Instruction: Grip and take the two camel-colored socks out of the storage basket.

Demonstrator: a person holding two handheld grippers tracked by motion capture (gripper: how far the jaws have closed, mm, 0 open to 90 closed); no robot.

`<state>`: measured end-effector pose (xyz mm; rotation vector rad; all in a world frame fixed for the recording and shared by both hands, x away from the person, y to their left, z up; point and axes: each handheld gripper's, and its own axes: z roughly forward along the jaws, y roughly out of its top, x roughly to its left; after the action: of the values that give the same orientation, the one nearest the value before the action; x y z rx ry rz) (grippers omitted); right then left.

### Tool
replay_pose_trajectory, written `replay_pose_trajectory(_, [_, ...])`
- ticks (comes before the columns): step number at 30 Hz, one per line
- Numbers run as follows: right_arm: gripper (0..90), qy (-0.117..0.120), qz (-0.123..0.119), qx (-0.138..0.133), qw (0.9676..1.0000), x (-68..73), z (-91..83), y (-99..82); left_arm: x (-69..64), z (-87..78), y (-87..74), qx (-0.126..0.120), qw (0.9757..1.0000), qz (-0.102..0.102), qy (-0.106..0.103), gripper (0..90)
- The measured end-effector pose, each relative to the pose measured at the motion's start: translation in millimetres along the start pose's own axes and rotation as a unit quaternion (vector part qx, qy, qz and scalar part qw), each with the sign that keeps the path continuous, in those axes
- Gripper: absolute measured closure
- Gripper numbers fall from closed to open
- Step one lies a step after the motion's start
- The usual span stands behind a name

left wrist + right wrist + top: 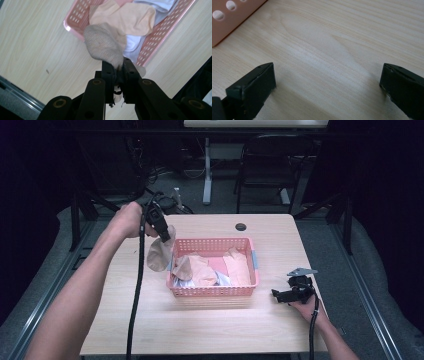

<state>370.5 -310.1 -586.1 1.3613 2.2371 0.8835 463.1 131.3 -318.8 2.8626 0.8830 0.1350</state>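
My left gripper [165, 237] is shut on a beige sock [160, 254] that hangs from it just outside the left wall of a pink perforated basket [215, 291]. In the left gripper view the sock [103, 46] bulges out from between the closed jaws of the gripper [117, 71], above the basket's corner [72, 23]. Peach, pink and white cloths [210, 269] lie inside the basket. My right gripper [276, 295] rests on the table to the right of the basket, jaws wide apart [327, 82] with only bare wood between them.
The light wooden table [200, 325] has a dark cable hole [241, 226] near its far edge. A black chair [267, 165] and a white table leg [207, 170] stand beyond the table. The basket's corner [229, 17] lies close to the right gripper.
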Motion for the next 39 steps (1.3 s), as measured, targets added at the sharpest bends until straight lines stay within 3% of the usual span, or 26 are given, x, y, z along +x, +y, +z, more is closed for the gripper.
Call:
replay_pose_trajectory(9, [0.0,-0.003,0.001,0.001,1.0000,-0.1,0.4,0.4,18.0,-9.8,-44.0,0.004,0.9996,-0.028,0.007,82.3])
replay_pose_trajectory(15, [0.0,-0.001,0.000,0.001,1.0000,0.3,0.0,0.3,29.5,-3.5,-69.5,0.006,0.9984,-0.057,0.003,82.3])
replay_pose_trajectory(23, [0.0,-0.001,0.000,0.002,1.0000,0.2,0.1,0.4,43.7,11.8,-89.3,0.006,0.9967,-0.081,-0.012,82.0])
replay_pose_trajectory(31, [0.0,-0.001,0.000,0.003,1.0000,0.3,-0.2,0.4,57.4,44.9,-102.5,0.024,0.9942,-0.104,-0.011,81.9])
replay_pose_trajectory(39, [0.0,-0.001,0.001,0.000,1.0000,0.4,0.1,0.3,70.2,99.2,-117.1,0.042,0.9893,-0.136,-0.031,81.9])
